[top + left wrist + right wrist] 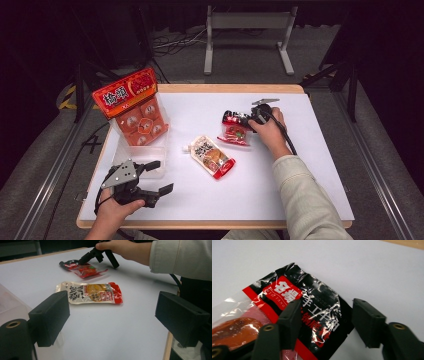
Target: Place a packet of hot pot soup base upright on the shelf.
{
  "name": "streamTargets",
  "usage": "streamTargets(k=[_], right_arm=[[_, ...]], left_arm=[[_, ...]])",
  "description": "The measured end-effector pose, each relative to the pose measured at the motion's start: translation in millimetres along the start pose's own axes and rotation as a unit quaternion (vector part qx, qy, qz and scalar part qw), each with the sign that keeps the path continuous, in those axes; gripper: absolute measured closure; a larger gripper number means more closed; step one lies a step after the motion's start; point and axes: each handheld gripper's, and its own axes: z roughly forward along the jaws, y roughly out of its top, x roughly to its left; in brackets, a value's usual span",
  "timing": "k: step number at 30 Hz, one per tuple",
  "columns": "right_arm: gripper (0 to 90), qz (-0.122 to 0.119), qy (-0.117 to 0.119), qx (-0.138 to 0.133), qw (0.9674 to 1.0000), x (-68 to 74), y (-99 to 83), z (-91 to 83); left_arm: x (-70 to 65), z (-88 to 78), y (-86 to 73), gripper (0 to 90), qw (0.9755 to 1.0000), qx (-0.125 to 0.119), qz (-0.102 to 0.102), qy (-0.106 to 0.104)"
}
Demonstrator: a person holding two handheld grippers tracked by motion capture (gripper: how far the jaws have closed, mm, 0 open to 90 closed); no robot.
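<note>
1. The right hand-held gripper (pixel 239 120) straddles the black top end of a red-and-black snack pouch (pixel 235 129) lying flat on the white surface (pixel 310 165); its jaws sit part-closed, one over the pouch and one just beside its edge, not yet pinching it.
2. The left hand-held gripper (pixel 159 176) rests released near the front left corner.
3. A yellow-and-red pouch (pixel 212 156) lies between them.
4. An orange boxed pack (pixel 134 107) stands at the far left.
</note>
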Motion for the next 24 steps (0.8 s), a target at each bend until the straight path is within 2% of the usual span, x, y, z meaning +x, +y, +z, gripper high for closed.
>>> streamTargets(k=[2,3,7,8,9,11,13,14,15,16,17,18,19,21,24], right_arm=[[65.3,-0.011,-0.003,0.009,0.9999,8.5,1.6,-0.4],[70.8,-0.015,0.002,0.010,0.9998,13.4,2.4,0.3],[79.9,-0.020,0.004,0.010,0.9997,20.8,3.2,2.0],[84.4,-0.007,0.015,0.010,0.9998,19.3,3.0,2.0],[84.4,-0.007,0.015,0.010,0.9998,19.3,3.0,2.0],[90.0,0.008,0.030,0.010,0.9995,17.3,2.3,2.2],[90.0,0.011,0.035,0.012,0.9993,16.7,2.7,2.4],[88.4,0.005,0.033,0.015,0.9993,17.0,3.8,2.4],[81.9,-0.002,0.028,0.017,0.9995,17.5,5.0,2.3],[67.6,-0.017,0.010,0.021,0.9996,17.8,7.2,2.4],[48.1,-0.046,-0.023,0.017,0.9985,17.6,9.0,4.7],[38.6,-0.059,-0.036,0.008,0.9976,16.5,9.0,7.0],[39.5,-0.058,-0.037,0.002,0.9976,13.5,8.4,9.4],[41.0,-0.027,-0.011,0.002,0.9996,7.1,7.4,10.3],[41.1,-0.025,-0.012,-0.006,0.9996,7.4,6.1,11.7]], left_arm=[[0.8,0.4,-0.8,13.0,1.0000,-0.001,-0.002,0.001],[1.2,0.4,-1.2,13.0,1.0000,0.000,-0.004,0.002],[1.9,-0.3,-1.7,13.0,1.0000,0.000,-0.004,0.002],[2.1,-0.5,-1.8,13.0,1.0000,0.000,-0.004,0.001],[2.1,-0.5,-1.8,13.0,1.0000,0.000,-0.004,0.001],[2.6,-0.8,-2.1,13.0,1.0000,0.002,-0.004,0.003],[2.7,-0.9,-2.6,13.0,1.0000,0.002,-0.006,0.002],[2.8,-1.0,-2.6,13.0,1.0000,0.002,-0.006,0.002],[2.9,-1.1,-2.7,13.0,1.0000,0.002,-0.006,0.002],[3.0,-1.3,-2.7,13.0,1.0000,0.002,-0.006,0.002],[3.0,-1.3,-2.7,13.0,1.0000,0.002,-0.007,0.002],[2.9,-1.1,-2.7,12.9,1.0000,0.002,-0.006,0.002],[2.7,-1.0,-2.8,12.9,1.0000,0.002,-0.006,0.001],[2.9,-1.1,-3.0,12.9,1.0000,0.003,-0.006,0.002],[3.4,-1.3,-2.8,12.9,1.0000,0.003,-0.006,0.001]])
